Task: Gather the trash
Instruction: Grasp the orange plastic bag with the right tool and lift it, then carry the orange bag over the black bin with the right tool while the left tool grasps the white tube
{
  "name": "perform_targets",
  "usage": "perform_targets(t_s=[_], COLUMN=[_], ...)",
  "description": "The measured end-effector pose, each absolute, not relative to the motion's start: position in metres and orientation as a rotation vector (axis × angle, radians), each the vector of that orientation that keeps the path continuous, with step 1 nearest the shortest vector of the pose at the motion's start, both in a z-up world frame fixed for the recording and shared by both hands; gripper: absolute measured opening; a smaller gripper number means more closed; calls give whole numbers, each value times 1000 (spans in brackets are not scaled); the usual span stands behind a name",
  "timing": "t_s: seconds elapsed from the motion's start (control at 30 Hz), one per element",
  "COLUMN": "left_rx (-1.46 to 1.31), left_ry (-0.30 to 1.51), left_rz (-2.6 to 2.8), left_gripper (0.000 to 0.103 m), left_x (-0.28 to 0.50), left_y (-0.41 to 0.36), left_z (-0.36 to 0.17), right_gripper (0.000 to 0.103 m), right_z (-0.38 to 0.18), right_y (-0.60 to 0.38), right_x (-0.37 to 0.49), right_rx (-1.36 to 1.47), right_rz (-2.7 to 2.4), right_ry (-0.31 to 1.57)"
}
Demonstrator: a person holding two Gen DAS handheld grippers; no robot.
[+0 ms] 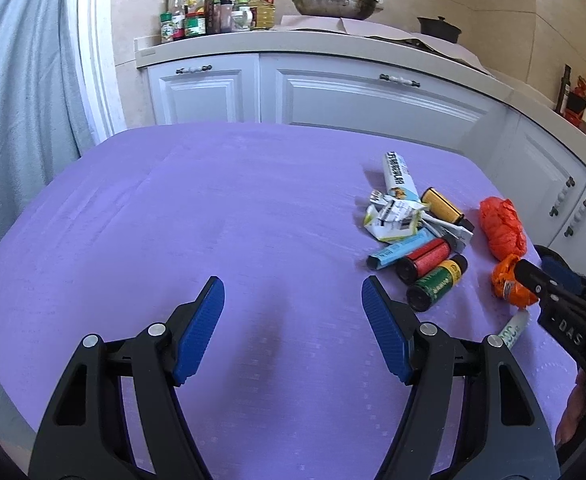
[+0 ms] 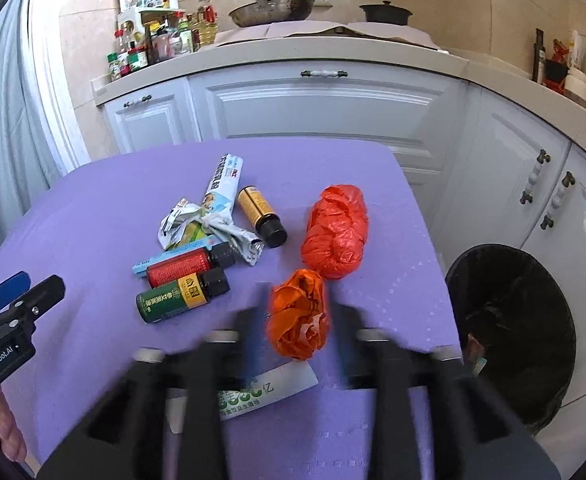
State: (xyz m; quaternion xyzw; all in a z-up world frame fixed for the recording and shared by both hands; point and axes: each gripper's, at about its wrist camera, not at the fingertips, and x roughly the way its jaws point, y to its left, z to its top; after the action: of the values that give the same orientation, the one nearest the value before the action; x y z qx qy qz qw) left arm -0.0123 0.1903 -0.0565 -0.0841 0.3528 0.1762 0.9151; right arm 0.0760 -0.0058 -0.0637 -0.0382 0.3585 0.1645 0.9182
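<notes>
My right tool (image 2: pixel 297 320) straddles crinkled orange plastic wad (image 2: pixel 299 314), grip blurred, can't tell; left tool (image 1: pixel 293 320) spread wide over purple textured surface (image 1: pixel 173 220)

The table (image 1: pixel 213 208) wears a matt purple cloth, lightly creased. On it, a crumpled orange wrapper (image 2: pixel 299 316) looks like thin glossy plastic, as does the red bag (image 2: pixel 335 232) beside it. The small bottles (image 2: pixel 181 296) carry shiny printed labels and black plastic caps. The left gripper (image 1: pixel 293 332) has matt black plastic arms, ribbed blue pads (image 1: pixel 199 332) and bright metal pins.
</notes>
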Motion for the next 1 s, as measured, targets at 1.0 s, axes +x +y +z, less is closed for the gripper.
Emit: perform_targets(t_s=[1.0], left_rx=[-126], left_ry=[737], left_rz=[235], left_gripper=[69], left_x=[1], left_y=[140], left_z=[-62], right_gripper=[38], right_z=[-66], right_y=[-39], right_x=[69], right_rx=[-125], right_rz=[244], right_ry=[730])
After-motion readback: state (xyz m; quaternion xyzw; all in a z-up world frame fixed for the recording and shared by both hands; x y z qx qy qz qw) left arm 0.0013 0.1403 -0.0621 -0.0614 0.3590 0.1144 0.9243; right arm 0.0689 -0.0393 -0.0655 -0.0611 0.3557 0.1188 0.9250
